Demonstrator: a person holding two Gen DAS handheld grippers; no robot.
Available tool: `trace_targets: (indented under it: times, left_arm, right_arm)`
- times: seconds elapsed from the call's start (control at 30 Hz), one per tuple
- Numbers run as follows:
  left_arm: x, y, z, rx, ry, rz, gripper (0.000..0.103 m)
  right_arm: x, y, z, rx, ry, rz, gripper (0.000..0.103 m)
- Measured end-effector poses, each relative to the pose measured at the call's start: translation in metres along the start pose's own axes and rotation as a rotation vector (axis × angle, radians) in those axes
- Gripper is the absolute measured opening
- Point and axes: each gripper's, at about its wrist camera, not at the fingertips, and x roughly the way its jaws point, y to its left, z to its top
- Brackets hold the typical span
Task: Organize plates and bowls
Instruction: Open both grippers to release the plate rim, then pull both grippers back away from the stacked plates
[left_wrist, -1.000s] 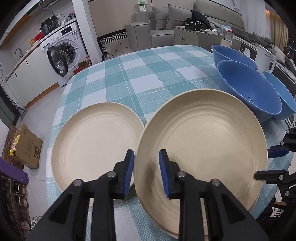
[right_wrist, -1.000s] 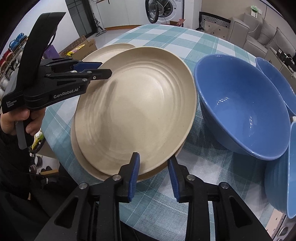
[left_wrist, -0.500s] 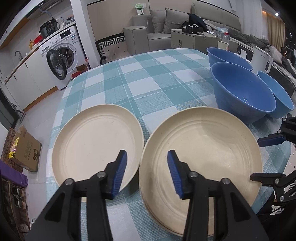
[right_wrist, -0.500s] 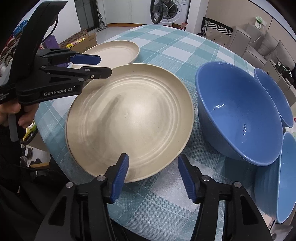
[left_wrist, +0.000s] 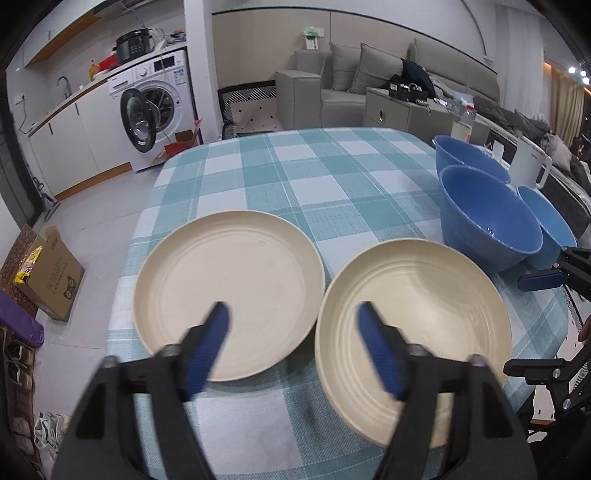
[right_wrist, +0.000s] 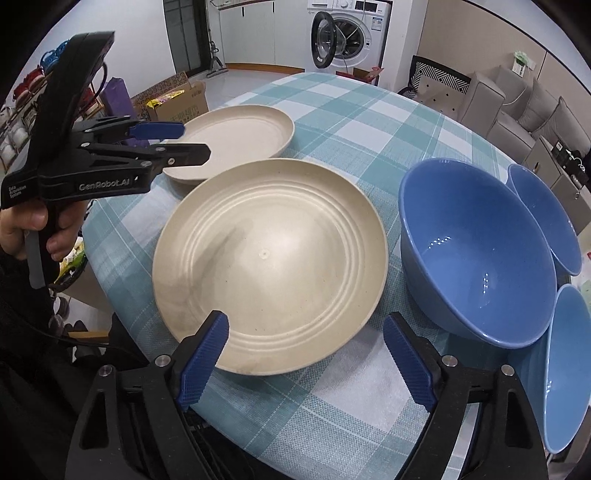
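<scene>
Two cream stacked plates (left_wrist: 417, 317) (right_wrist: 269, 254) lie near the table's front edge, with a single cream plate (left_wrist: 229, 284) (right_wrist: 236, 136) to their left. Three blue bowls stand at the right: a big one (left_wrist: 487, 225) (right_wrist: 472, 251) and two behind it (left_wrist: 465, 155) (left_wrist: 546, 221). My left gripper (left_wrist: 293, 317) is open and empty, above the gap between the plates. My right gripper (right_wrist: 306, 332) is open and empty, just in front of the stacked plates. The left gripper also shows in the right wrist view (right_wrist: 184, 140).
The table (left_wrist: 325, 177) has a teal checked cloth and its front edge is close to both grippers. A white jug (left_wrist: 528, 166) stands beyond the bowls. A cardboard box (left_wrist: 48, 273) lies on the floor at the left.
Both grippers have opened wide and pulled back from the stacked plates. The top plate, which was tilted and lifted, now lies flat on the one beneath.
</scene>
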Motion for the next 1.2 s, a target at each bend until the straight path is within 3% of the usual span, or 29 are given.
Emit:
trace_targets:
  times: [0.03, 0.3, 0.73, 1.2]
  left_arm:
    - [-0.004, 0.002, 0.0, -0.007, -0.02, 0.001, 0.096]
    - [-0.027, 0.017, 0.002, -0.053, -0.076, 0.009, 0.103]
    - [-0.059, 0.035, 0.008, -0.086, -0.142, 0.057, 0.103]
    - [-0.055, 0.06, 0.016, -0.145, -0.141, 0.124, 0.103]
  right_arm:
    - [-0.002, 0.0, 0.001, 0.003, -0.007, 0.005, 0.09]
    - [-0.019, 0.002, 0.011, 0.018, -0.073, 0.029, 0.096]
    - [-0.05, -0.025, 0.044, 0.125, -0.213, 0.028, 0.1]
    - [-0.064, -0.042, 0.081, 0.19, -0.268, 0.032, 0.102]
